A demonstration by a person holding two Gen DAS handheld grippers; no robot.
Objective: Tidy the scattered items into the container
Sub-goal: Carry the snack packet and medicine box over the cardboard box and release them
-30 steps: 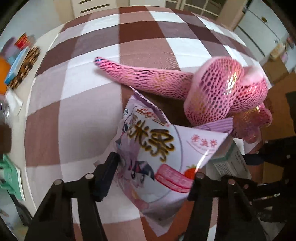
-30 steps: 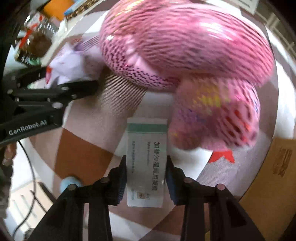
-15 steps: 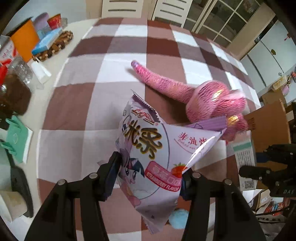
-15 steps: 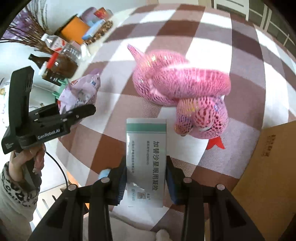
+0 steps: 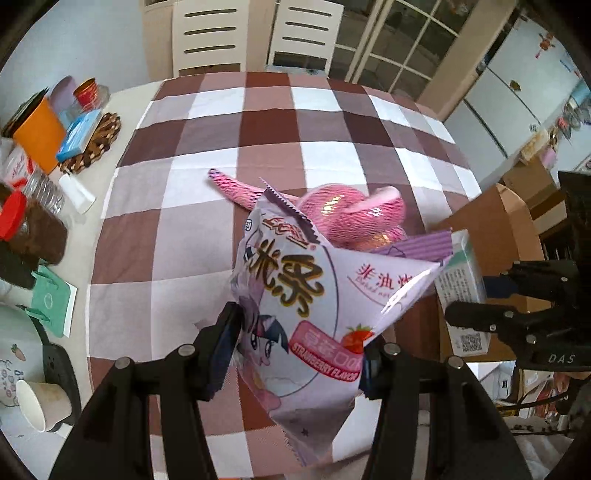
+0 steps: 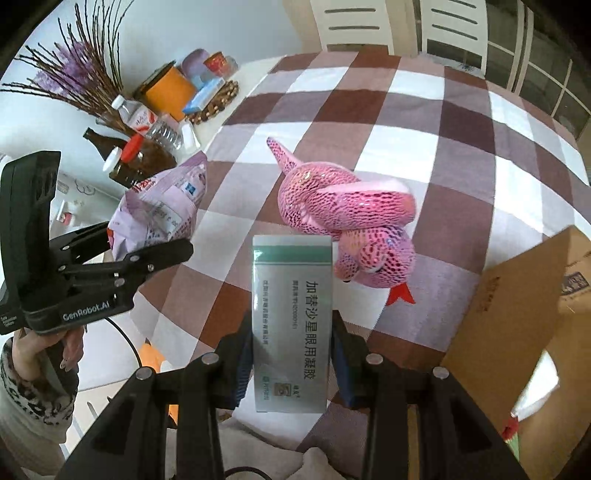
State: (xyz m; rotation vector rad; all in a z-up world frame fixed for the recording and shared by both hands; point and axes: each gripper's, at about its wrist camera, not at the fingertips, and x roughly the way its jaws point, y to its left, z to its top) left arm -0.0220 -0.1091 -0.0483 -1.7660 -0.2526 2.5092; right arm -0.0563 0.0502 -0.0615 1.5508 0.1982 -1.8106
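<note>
My left gripper [image 5: 299,347] is shut on a lilac strawberry snack bag [image 5: 314,306] and holds it above the checked table. The bag also shows in the right wrist view [image 6: 159,210]. My right gripper [image 6: 291,354] is shut on a white and green medicine box [image 6: 291,325], held above the table's near edge; the box also shows in the left wrist view [image 5: 461,291]. A pink snake plush [image 6: 347,214] lies coiled on the tablecloth, also visible in the left wrist view [image 5: 351,214]. An open cardboard box [image 6: 524,325] stands at the right, beside the table.
Bottles, jars, an orange box and a woven mat [image 5: 92,144] crowd the table's left side. A paper cup [image 5: 40,406] and a green card [image 5: 51,302] lie near the left front. White chairs [image 5: 210,33] stand behind the table.
Both grippers have lifted up and back from the table with their items. The plush now lies farther below and the cardboard box has come into view.
</note>
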